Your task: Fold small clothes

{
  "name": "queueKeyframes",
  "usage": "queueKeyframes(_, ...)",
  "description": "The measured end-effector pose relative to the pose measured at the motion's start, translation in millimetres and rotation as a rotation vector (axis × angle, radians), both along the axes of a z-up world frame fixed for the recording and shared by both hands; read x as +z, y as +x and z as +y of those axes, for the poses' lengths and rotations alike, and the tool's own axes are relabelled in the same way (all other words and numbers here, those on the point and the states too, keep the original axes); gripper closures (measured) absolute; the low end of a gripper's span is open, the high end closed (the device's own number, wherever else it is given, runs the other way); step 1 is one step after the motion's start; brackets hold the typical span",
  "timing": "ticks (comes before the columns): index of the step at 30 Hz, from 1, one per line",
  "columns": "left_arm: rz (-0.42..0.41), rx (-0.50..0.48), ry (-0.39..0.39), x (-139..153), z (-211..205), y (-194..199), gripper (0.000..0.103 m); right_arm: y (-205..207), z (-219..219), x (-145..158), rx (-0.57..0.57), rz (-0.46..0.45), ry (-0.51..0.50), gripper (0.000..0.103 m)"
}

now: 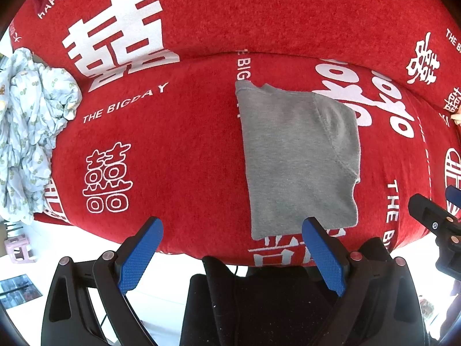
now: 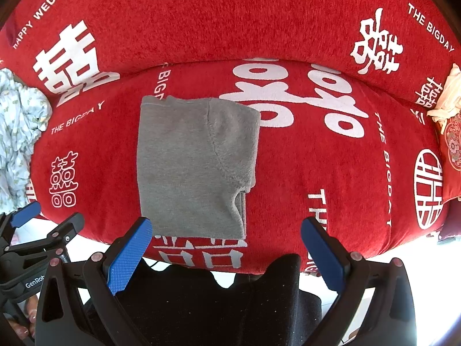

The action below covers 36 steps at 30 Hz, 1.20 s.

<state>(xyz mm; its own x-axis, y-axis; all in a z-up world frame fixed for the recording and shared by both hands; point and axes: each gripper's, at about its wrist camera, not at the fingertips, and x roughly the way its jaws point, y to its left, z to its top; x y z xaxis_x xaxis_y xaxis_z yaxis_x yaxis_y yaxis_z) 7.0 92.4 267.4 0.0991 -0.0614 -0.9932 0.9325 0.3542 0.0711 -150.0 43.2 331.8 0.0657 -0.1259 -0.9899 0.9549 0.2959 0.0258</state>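
Note:
A small grey garment [image 1: 299, 158] lies folded lengthwise on the red sofa seat; it also shows in the right wrist view [image 2: 193, 167], with a sleeve folded over its right side. My left gripper [image 1: 232, 225] is open and empty, just in front of the garment's near edge. My right gripper [image 2: 226, 226] is open and empty, near the garment's front right corner. The right gripper shows at the right edge of the left wrist view [image 1: 432, 216], and the left gripper shows at the left edge of the right wrist view [image 2: 43, 225].
The red sofa cover [image 1: 178, 144] with white lettering covers seat and backrest. A crumpled pale blue patterned cloth [image 1: 26, 132] lies at the left end. A cream cloth [image 2: 446, 95] and a red patterned cushion [image 2: 452, 144] sit at the right end. White floor lies below the seat's front edge.

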Motion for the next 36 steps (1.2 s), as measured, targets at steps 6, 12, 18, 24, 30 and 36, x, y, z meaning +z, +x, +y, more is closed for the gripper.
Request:
queueKeyframes(6,-0.001,0.005,-0.011,4.1,-2.2,-3.0,0.005,-0.2,2.5,-0.2,-0.004,0.000,0.001,0.000)
queueKeyframes(12,-0.004,0.003,-0.020,7.5,-4.7,-5.8,0.005,-1.4,1.2,-0.3,-0.005,-0.001,0.002,0.000)
queueKeyframes(18,-0.008,-0.009,-0.022,8.3,-5.9,-9.6,0.005,-3.1,0.2,0.1,-0.007,0.001,0.002,0.000)
queueKeyframes(24,-0.007,-0.014,-0.021,8.2,-6.8,-12.4,0.005,-5.0,-1.2,0.2,-0.009,0.001,0.004,0.000)
queueKeyframes(30,-0.014,-0.010,-0.023,8.1,-6.4,-13.7,0.005,-5.7,-1.6,-0.1,-0.009,0.002,0.004,0.000)
queueKeyframes(36,-0.015,-0.008,-0.023,8.2,-5.8,-14.0,0.005,-5.9,-1.8,-0.3,-0.008,0.000,0.006,0.000)
